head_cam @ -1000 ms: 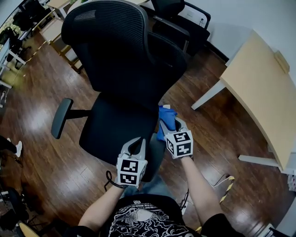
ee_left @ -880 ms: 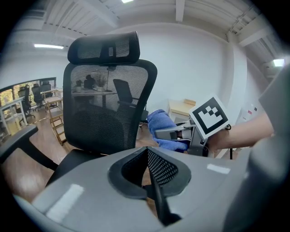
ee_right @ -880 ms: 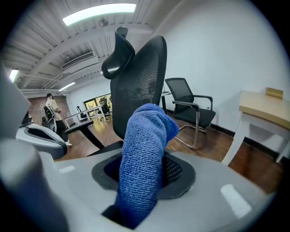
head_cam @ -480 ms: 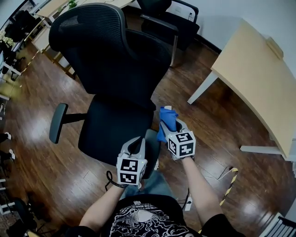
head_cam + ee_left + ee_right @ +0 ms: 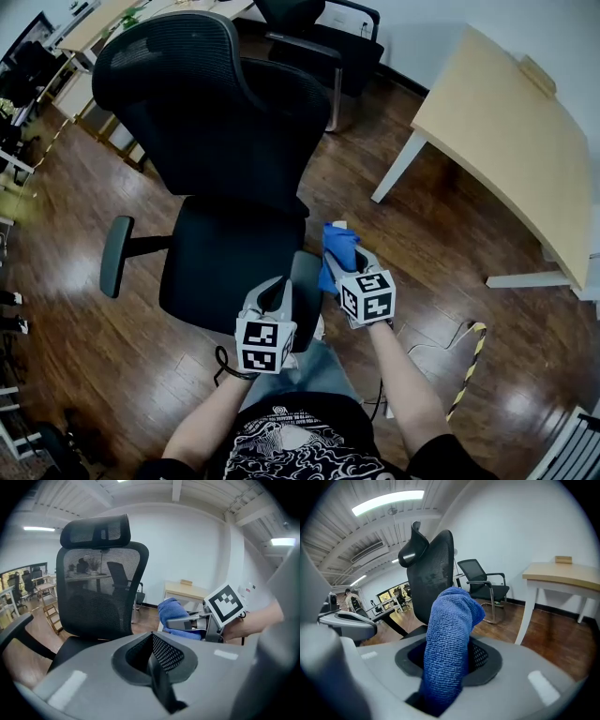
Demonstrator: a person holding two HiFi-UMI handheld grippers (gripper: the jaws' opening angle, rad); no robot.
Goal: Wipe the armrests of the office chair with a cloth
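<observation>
Arms: both bare forearms reach forward side by side, low over the front of the black mesh-backed office chair point(image 5: 216, 122).
Left gripper point(image 5: 274, 292): jaws pressed together with nothing between them, over the near armrest pad point(image 5: 306, 277).
Right gripper point(image 5: 349, 262): jaws pinch a blue terry cloth point(image 5: 337, 242), which bulges out past the jaws.
Cloth position: just beside the near armrest pad; I cannot tell whether they touch.
Head view only: far armrest point(image 5: 114, 255) and light wooden table point(image 5: 506, 141).
Left gripper view only: the chair's headrest point(image 5: 96, 530), seen from the front.
</observation>
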